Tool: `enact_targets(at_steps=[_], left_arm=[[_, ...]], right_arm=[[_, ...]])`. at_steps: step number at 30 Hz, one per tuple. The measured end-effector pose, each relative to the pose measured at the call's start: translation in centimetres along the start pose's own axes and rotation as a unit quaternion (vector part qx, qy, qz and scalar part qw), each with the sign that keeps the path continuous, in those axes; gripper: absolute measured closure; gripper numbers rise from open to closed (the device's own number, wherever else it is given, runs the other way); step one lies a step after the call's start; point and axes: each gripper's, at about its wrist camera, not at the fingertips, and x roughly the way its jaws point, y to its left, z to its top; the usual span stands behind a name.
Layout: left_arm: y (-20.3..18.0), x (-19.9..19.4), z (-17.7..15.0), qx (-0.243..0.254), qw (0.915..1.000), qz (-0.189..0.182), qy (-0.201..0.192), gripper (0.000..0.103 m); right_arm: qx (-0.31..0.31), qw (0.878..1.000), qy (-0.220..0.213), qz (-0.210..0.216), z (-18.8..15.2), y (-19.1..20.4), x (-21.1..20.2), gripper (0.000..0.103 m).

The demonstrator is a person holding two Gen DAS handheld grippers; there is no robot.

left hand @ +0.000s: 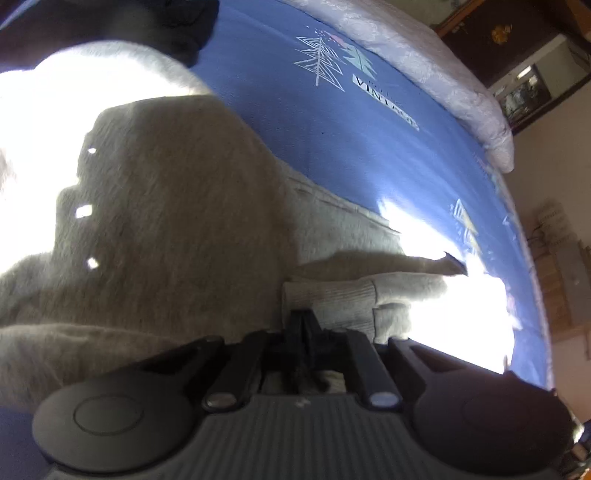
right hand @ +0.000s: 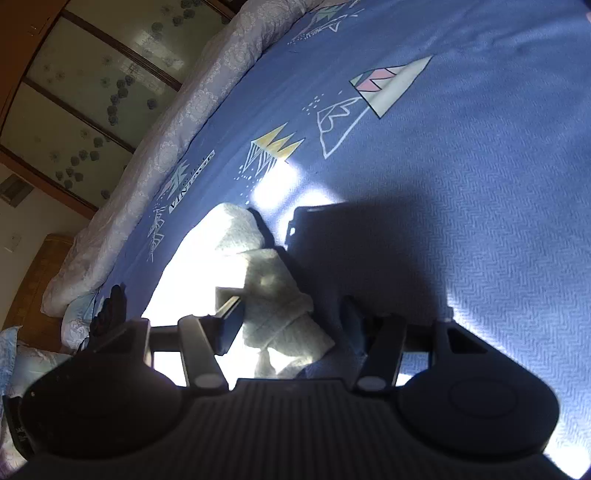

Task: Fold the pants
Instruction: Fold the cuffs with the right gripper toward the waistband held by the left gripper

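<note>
The grey sweatpants [left hand: 166, 221] lie on the blue bedsheet [left hand: 369, 140], partly in bright sunlight. My left gripper [left hand: 303, 325] is shut on the pants' ribbed cuff [left hand: 332, 299], with the fingers pressed together at the cloth's edge. In the right wrist view a folded end of the pants [right hand: 273, 295] lies between the fingers of my right gripper [right hand: 291, 317]. That gripper is open, with its left finger [right hand: 231, 317] and right finger [right hand: 352, 321] standing on either side of the cloth and not closed on it.
A white patterned quilt [left hand: 424, 62] lies bunched along the bed's far edge, also in the right wrist view [right hand: 177, 122]. A dark garment [left hand: 177, 26] lies beyond the pants. A glass-door wardrobe [right hand: 92, 81] stands behind the bed. Bare sheet [right hand: 461, 184] stretches to the right.
</note>
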Motion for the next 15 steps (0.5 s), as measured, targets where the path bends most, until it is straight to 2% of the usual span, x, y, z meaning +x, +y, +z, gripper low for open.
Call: enact_targets(at_steps=[1,2,5,11,15], left_arm=[[0.8,-0.3,0.2,-0.024,0.9997,-0.001,0.003,0.097],[1.3,-0.6,0.4,-0.035,0.9992,0.017,0.005,0.097],[1.6,-2.1,0.2,-0.045,0.999,0.008,0.001,0.096],[1.7,-7.4,-1.0,-0.024,0.9987,-0.015,-0.043,0.09],[5.1,-12.3,-2.3,-0.037,0.9961,-0.013,-0.079,0.084]], right_arm=[[0.004,1.0,-0.002,0.004,-0.1,0.1,0.1,0.042],[0.006,1.0,-0.001,0.006,-0.2,0.3,0.2,0.042],[0.007,1.0,0.014,0.014,-0.2,0.8,0.4,0.043],[-0.002,1.0,0.008,-0.006,-0.5,1.5,0.0,0.043],[-0.011,1.0,-0.011,-0.021,-0.7,1.6,-1.2,0.043]])
